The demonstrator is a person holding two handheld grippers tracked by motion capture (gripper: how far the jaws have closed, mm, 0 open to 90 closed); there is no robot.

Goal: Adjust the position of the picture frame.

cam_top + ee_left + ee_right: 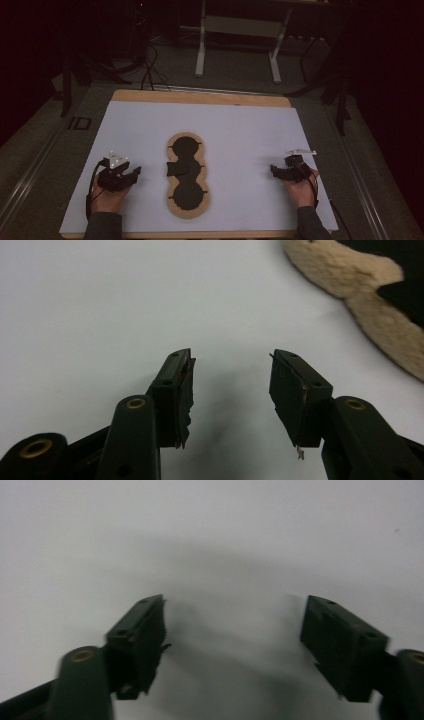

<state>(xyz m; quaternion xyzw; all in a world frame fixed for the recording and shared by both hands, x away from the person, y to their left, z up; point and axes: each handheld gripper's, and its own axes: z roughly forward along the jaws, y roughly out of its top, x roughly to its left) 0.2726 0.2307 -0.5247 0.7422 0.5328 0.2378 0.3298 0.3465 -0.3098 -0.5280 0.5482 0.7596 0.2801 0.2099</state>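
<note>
- The left gripper (136, 173) rests on the white sheet (240, 130) at the near left of the table, held in the person's left hand (107, 197). Its jaws stand fairly wide with nothing between them; the left gripper view shows bare white sheet in the gap.
- In that same left gripper view, a tan fuzzy edge of the board (350, 277) sits ahead and off to one side, near but not touching the jaws.
- The wooden board (187, 175) lies flat in the middle of the sheet, between the two grippers and well apart from the right one. It is a long, lobed piece with a tan rim and a dark inner surface (186, 192).
- A small dark piece (176, 170) seems to sit a little askew across the middle of the board's dark surface; it is too dim to tell what it is.
- The right gripper (273, 170) rests at the near right of the sheet in the person's right hand (300, 192). Its jaws are spread wide and empty; the right gripper view shows plain sheet and soft shadow between them.
- Step in hand, as I judge it: a starting stance, both tools parked either side of the board, nothing grasped yet.
- Next move, as I judge it: the left gripper, being nearer, needs to slide in toward the board's rim, keeping its jaws apart until they straddle the edge or the small dark piece, while the right comes in to steady the far side.
</note>
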